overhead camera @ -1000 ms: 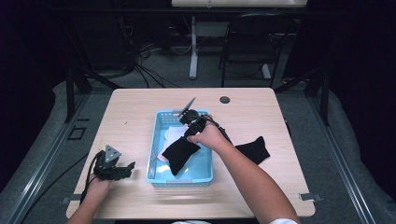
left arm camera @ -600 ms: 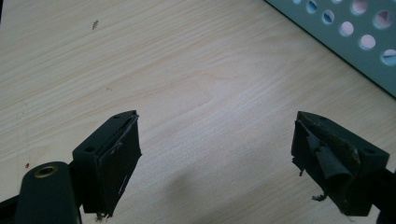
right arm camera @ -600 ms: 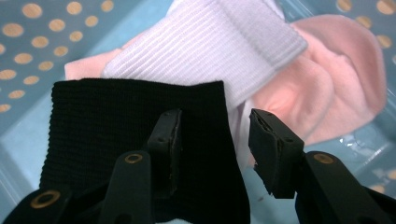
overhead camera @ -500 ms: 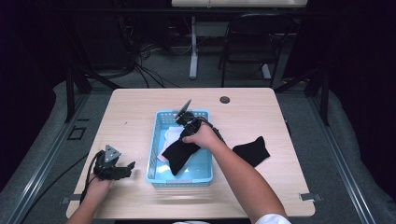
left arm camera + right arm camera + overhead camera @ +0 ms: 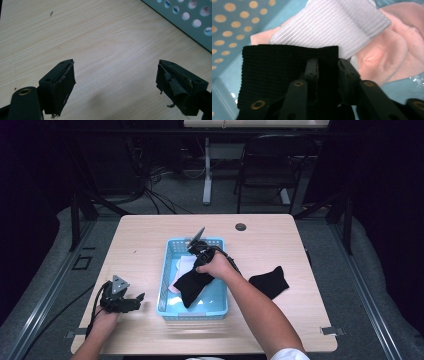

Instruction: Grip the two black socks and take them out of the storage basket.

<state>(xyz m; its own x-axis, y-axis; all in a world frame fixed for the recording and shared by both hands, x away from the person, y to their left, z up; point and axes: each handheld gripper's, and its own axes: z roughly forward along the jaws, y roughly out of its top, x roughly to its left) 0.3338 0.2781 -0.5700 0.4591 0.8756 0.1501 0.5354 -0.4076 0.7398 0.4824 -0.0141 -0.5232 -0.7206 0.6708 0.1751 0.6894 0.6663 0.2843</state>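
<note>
Gripping a black sock inside the blue basket

Table (image 5: 150,245): light wood, bearing everything below.

Basket (image 5: 167,270): blue perforated plastic, at the table's centre, its long side running away from the person. It holds a black sock, a white ribbed sock and a pink sock.

Black sock in the basket (image 5: 192,282): long axis diagonal, cuff at the far right by the hand, toe trailing toward the near-left corner. In the right gripper view its cuff (image 5: 287,65) lies directly under and between the jaws, overlapping the white ribbed sock (image 5: 332,27), with the pink sock (image 5: 392,55) beside that.

Second black sock (image 5: 270,281): flat on the table, just right of the basket and apart from it.

Right gripper (image 5: 200,251): over the basket's far half, jaws just drawn in to a narrow gap, pinching a fold of the cuff. Judged: a lift from here would raise the cuff first and let the toe hang toward the person.

Left gripper (image 5: 131,301): resting on the table left of the basket, well apart from the socks, jaws wide, holding nothing; bare wood lies between them.
</note>
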